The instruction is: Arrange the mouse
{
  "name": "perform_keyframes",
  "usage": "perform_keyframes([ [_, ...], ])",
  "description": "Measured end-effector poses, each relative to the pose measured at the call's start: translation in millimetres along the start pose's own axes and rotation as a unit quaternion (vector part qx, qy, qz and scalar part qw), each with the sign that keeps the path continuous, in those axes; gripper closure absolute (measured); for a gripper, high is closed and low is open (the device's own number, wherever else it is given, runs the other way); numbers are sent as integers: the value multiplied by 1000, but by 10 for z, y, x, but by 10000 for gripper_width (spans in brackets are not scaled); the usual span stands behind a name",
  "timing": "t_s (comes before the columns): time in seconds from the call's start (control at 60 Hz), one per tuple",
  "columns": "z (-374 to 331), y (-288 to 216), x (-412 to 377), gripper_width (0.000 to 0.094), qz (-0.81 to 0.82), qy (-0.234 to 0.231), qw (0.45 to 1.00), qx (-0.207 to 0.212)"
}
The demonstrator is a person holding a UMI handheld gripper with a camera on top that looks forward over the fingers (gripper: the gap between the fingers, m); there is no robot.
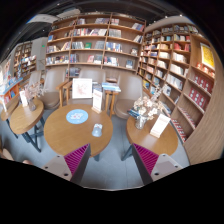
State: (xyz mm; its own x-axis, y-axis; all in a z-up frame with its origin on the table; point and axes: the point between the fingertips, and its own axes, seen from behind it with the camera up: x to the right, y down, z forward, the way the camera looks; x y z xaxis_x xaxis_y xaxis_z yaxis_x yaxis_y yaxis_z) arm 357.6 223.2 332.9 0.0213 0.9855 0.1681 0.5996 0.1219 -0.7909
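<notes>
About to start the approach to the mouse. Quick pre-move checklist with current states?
1. Mouse in view: ok, on the round table, beyond the tongs.
2. Tongs open: ok, wide gap between pink pads.
3. Tongs empty: ok, nothing between them.
4. Blue mat located: ok, on same table, beside the mouse and apart from it.
5. Path to mouse clear: ok, only bare tabletop and floor ahead.
6. Mouse orientation: cannot tell, too small.

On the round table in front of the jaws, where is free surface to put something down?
The round table is bare along its near rim, between the mouse and the gripper, whose jaws stand open and empty. The blue round pad fills the middle. The right table is crowded.
</notes>
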Motion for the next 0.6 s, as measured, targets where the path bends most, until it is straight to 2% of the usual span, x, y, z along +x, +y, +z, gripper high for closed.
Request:
perform_keyframes([
  [0.067,19,-29,57,79,0,9,1000,5],
  [0.167,100,-12,39,83,9,-3,1000,8],
  [0.6,543,67,-145,83,0,-16,1000,-10],
])
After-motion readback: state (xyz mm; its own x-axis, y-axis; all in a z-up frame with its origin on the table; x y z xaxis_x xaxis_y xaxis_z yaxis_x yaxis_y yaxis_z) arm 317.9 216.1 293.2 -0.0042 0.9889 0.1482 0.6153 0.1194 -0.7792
